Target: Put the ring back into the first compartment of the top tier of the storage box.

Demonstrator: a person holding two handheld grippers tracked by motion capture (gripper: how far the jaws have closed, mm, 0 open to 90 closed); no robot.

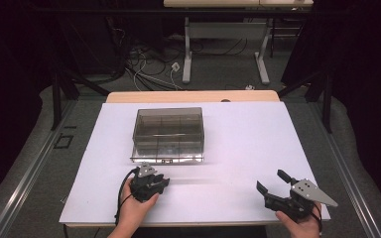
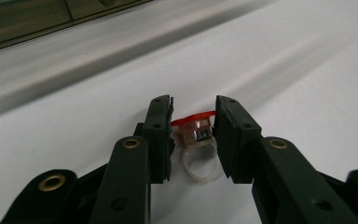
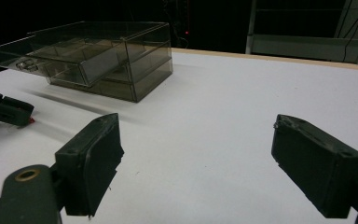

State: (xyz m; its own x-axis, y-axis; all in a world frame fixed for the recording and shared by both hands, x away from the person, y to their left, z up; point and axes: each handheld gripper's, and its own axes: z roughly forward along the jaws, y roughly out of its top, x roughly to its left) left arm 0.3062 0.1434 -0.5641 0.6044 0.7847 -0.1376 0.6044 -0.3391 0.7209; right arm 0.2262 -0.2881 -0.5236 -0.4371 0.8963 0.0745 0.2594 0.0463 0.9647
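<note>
One box [image 1: 168, 135], one ring [image 2: 196, 149], two tongs.

You are not looking at any legible text, label, brand, number or sign in these views. The smoky transparent plastic compartment box [image 1: 167, 135] is carrying a small fitting on its front edge, too small and blurred to read. The small translucent ring with the red top [image 2: 196, 148] is showing no marking. The white table surface [image 1: 248, 144] is bearing no print.
</note>
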